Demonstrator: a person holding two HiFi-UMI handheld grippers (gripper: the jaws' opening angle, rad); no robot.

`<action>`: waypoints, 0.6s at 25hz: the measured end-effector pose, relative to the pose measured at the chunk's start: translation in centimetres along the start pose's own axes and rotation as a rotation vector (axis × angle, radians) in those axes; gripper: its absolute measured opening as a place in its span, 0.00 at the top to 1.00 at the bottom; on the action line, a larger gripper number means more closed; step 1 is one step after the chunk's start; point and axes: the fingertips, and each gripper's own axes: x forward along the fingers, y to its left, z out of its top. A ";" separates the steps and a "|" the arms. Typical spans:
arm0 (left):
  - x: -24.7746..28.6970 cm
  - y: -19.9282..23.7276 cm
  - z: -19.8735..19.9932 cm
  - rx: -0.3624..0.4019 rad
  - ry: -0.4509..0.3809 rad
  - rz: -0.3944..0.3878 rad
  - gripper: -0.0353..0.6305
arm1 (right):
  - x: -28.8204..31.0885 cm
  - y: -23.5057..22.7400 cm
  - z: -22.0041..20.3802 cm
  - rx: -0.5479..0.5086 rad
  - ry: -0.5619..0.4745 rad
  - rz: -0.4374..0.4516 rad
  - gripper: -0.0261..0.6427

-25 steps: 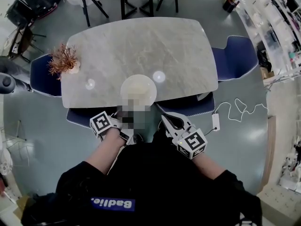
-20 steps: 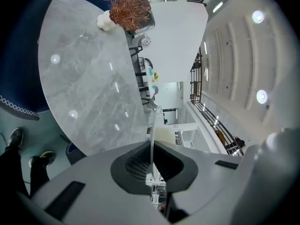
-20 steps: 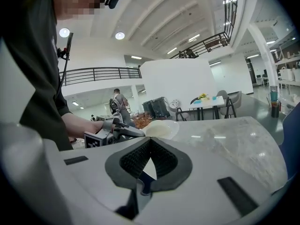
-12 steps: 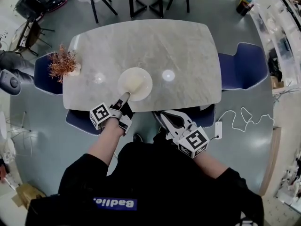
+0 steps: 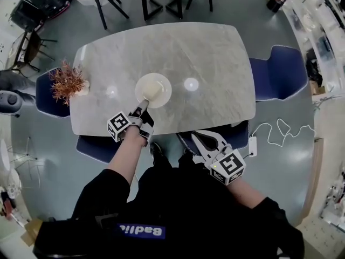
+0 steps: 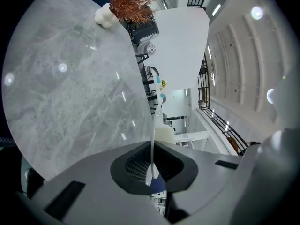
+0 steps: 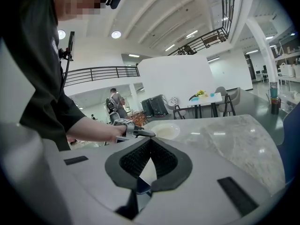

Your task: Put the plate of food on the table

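Note:
A round cream plate with a pale mound of food sits on the grey marble table, left of the middle and near the front edge. My left gripper reaches over that edge and is shut on the plate's near rim. In the left gripper view the rim shows edge-on between the closed pads of the left gripper. My right gripper hangs below the table's front edge, shut and empty. From the right gripper the plate appears ahead on the tabletop.
A dried reddish plant in a white vase stands at the table's left end. Blue chairs stand at the right, the left and under the near edge. A white power strip with cable lies on the floor.
My left gripper has carried the plate from the table's near edge farther onto the tabletop. The right gripper has stayed low beside the person's body.

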 end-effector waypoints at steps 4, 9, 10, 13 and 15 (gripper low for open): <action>2.1 1.8 2.0 0.027 0.026 0.032 0.93 | 0.4 0.1 0.3 -0.003 0.005 -0.055 0.94; 4.6 4.9 3.9 0.022 0.043 0.079 0.93 | 0.2 0.1 0.4 0.027 0.005 -0.122 0.94; 5.0 5.5 4.1 0.017 0.045 0.085 0.93 | -0.1 0.2 0.3 0.030 0.006 -0.134 0.94; 6.5 6.9 4.5 -0.001 0.051 0.096 0.93 | -0.6 -0.1 0.0 0.042 0.025 -0.169 0.94; 7.3 7.8 4.6 -0.010 0.056 0.098 0.93 | -0.8 -0.1 -0.2 0.046 0.038 -0.187 0.94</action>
